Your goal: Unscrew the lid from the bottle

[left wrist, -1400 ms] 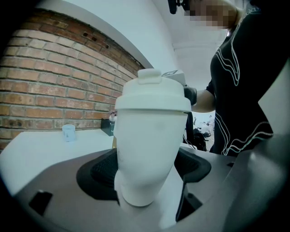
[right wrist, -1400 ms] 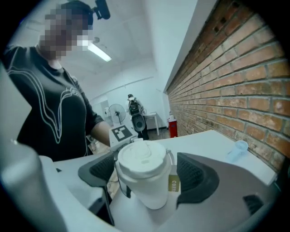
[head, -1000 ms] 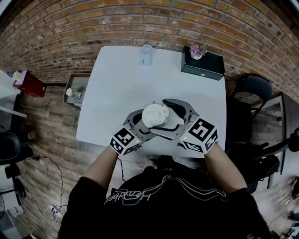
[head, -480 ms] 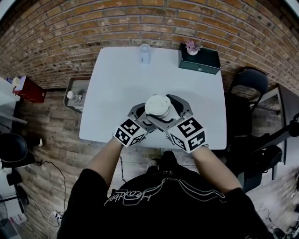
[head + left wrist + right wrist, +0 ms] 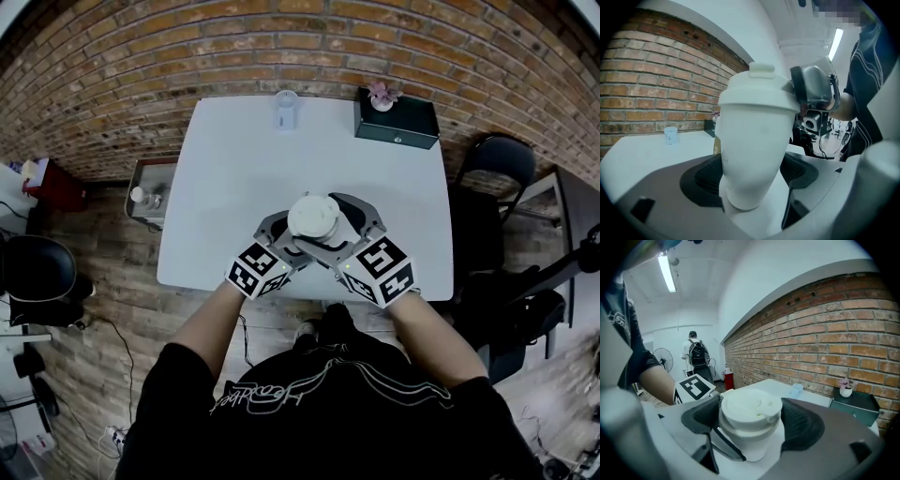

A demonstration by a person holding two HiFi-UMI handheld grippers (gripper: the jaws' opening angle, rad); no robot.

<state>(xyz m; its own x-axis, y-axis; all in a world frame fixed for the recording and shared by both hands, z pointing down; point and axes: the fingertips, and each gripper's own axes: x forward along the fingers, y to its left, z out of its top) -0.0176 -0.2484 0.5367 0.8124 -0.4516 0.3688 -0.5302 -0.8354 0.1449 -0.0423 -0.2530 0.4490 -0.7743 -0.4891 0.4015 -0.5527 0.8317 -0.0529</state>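
Over the white table (image 5: 244,169), near its front edge, the white bottle (image 5: 757,136) is held upright, clamped low on its body by the left gripper (image 5: 751,178). The right gripper (image 5: 750,420) is closed round the lid (image 5: 313,216). Compared with a second ago, that gripper has been swung round toward the person's middle. So a part-turn is probably being put on the lid, though it's still seated, and more twisting is likely needed.

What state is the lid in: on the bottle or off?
On. The lid sits level on the bottle with no visible gap between them.
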